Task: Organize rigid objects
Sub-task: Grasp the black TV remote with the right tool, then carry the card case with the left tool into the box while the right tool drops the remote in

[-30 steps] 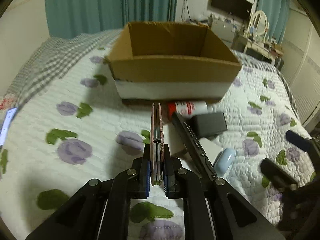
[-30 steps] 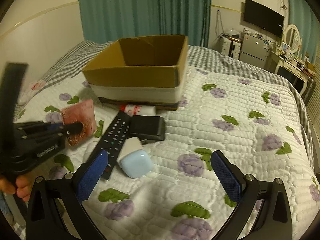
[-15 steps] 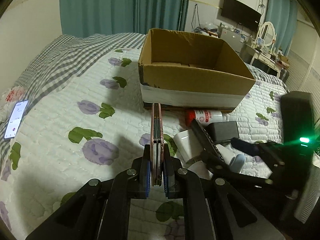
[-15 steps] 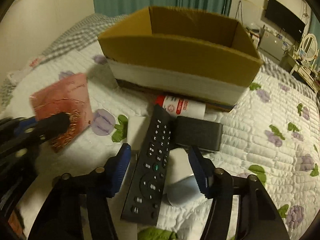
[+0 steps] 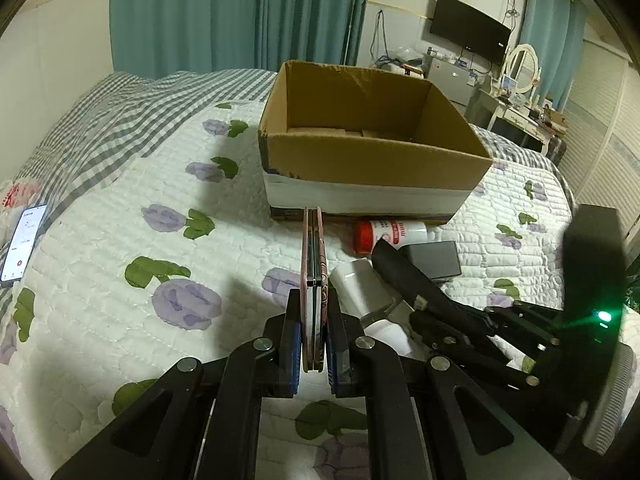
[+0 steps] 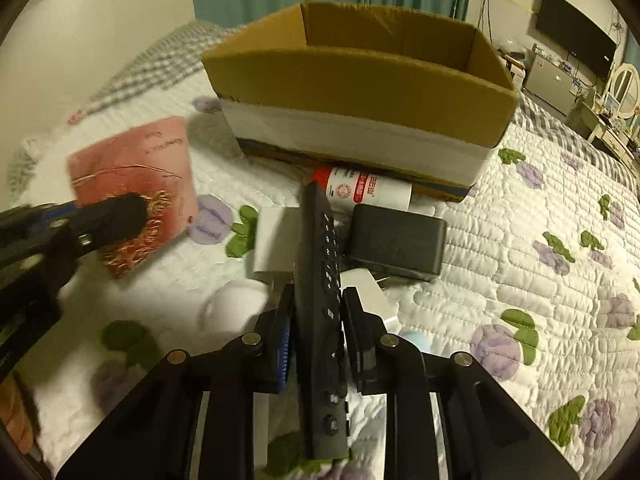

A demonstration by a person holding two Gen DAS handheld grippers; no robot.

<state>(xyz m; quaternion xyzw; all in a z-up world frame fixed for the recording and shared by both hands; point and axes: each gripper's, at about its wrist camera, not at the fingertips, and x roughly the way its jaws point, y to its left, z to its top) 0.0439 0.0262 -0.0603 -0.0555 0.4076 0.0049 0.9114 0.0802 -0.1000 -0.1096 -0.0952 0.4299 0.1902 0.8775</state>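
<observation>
My left gripper (image 5: pixel 313 336) is shut on a flat pink box (image 5: pixel 313 276), held edge-on above the quilt; the box's pink face shows in the right wrist view (image 6: pixel 136 192). My right gripper (image 6: pixel 316 320) is shut on a black remote control (image 6: pixel 320 300), tilted on its edge; the remote also shows in the left wrist view (image 5: pixel 404 276). An open cardboard box (image 5: pixel 372 148) stands on the bed beyond both grippers and also shows in the right wrist view (image 6: pixel 360 92).
On the quilt in front of the box lie a red-capped white bottle (image 6: pixel 364 190), a black adapter (image 6: pixel 396 242), white chargers (image 6: pixel 276 240) and a pale blue object (image 6: pixel 416 338). A phone (image 5: pixel 22 244) lies far left. Furniture and a TV stand at the right.
My right gripper moved in and closed on the remote, tilting it onto its edge. My left gripper rose with the pink box, giving a higher view of the cardboard box.
</observation>
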